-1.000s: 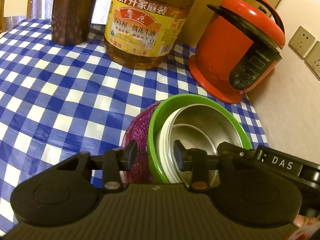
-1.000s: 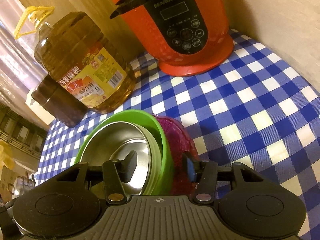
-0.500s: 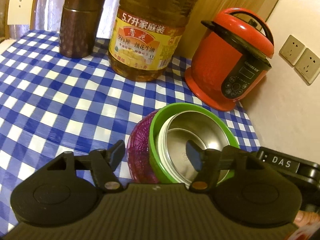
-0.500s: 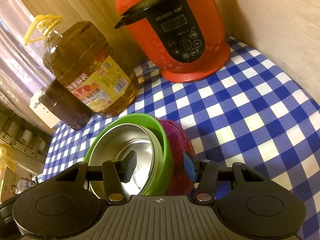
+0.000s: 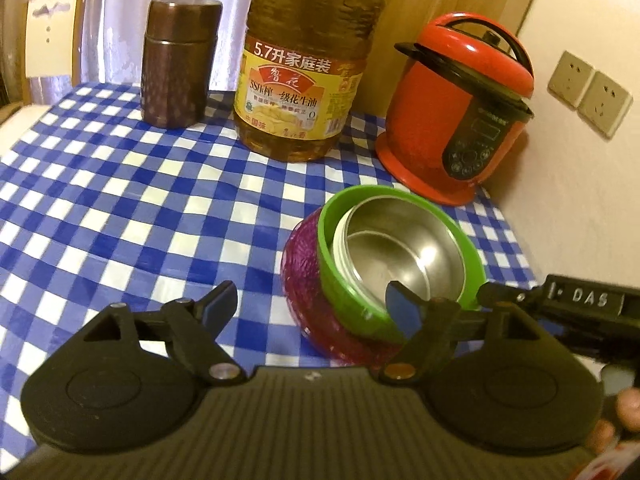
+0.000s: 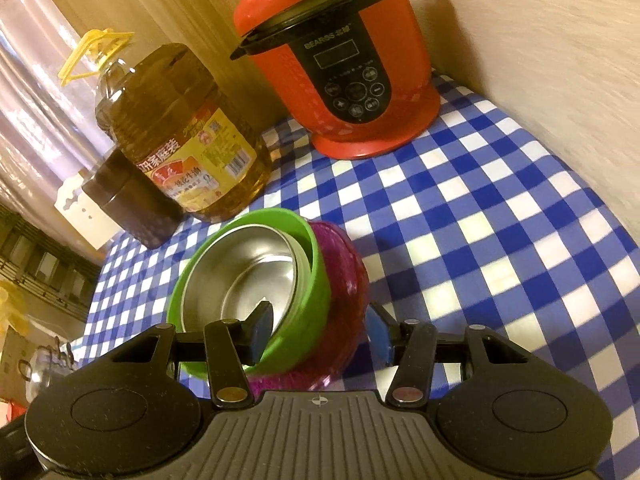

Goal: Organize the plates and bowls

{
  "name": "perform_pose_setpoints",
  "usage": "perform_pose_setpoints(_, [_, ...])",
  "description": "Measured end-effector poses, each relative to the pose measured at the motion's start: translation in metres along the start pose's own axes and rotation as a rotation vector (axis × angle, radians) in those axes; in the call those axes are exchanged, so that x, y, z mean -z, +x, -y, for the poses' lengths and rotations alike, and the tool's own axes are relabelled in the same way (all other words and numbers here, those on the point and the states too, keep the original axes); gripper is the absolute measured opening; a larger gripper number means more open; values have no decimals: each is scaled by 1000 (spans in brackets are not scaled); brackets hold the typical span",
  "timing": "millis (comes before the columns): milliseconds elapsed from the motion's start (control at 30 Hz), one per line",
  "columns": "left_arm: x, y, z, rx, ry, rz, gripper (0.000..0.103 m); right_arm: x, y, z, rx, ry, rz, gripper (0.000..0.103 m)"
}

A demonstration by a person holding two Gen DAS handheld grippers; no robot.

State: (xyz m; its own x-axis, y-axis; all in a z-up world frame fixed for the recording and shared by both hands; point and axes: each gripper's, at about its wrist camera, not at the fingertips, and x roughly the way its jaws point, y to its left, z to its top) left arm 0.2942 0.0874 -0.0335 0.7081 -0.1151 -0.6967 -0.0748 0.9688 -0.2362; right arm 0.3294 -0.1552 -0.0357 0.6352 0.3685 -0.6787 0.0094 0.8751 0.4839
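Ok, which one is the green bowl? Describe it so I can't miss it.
Find the red cooker by the wall on the checked table. In front of it sits a nested, tilted stack. The green bowl is the middle layer: a steel bowl lies inside it, and a purple dish sits beneath.

Your two wrist views look low and close across the blue-checked desk [image 5: 120,208], sharing the nested green plastic bowl stack [image 5: 394,276] [image 6: 256,284] and red electric cooker [image 6: 340,64].
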Motion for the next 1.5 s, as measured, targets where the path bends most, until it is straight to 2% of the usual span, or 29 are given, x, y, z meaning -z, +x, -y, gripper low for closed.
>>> perform_pose_setpoints(167, [11, -12, 6, -17, 59, 14, 79, 11, -13, -1, 17, -40, 3, 52])
perform_pose_setpoints(767, [53, -70, 1, -48, 59, -45, 79, 66, -70, -19, 44, -199, 8, 52])
perform_pose_setpoints(833, [58, -79, 3, -43, 63, -44, 79, 73, -77, -21, 43, -212, 13, 53])
perform_pose_setpoints(967, [69, -99, 8, -48, 90, -34, 79, 88, -94, -26, 39, -229, 22, 64])
perform_pose_setpoints(1233, [86, -133, 13, -68, 114, -31, 79, 116, -124, -33, 46, -277, 28, 65])
perform_pose_setpoints(1333, [90, -142, 12, -64, 100, -37, 85, 125, -135, -35, 51, -285, 26, 65])
perform_pose_setpoints(1400, [94, -150, 12, -64, 97, -28, 93, 129, -141, -35, 49, -279, 24, 65])
perform_pose_setpoints(1500, [98, -159, 14, -56, 99, -21, 96, 135, -149, -36, 50, -275, 20, 65])
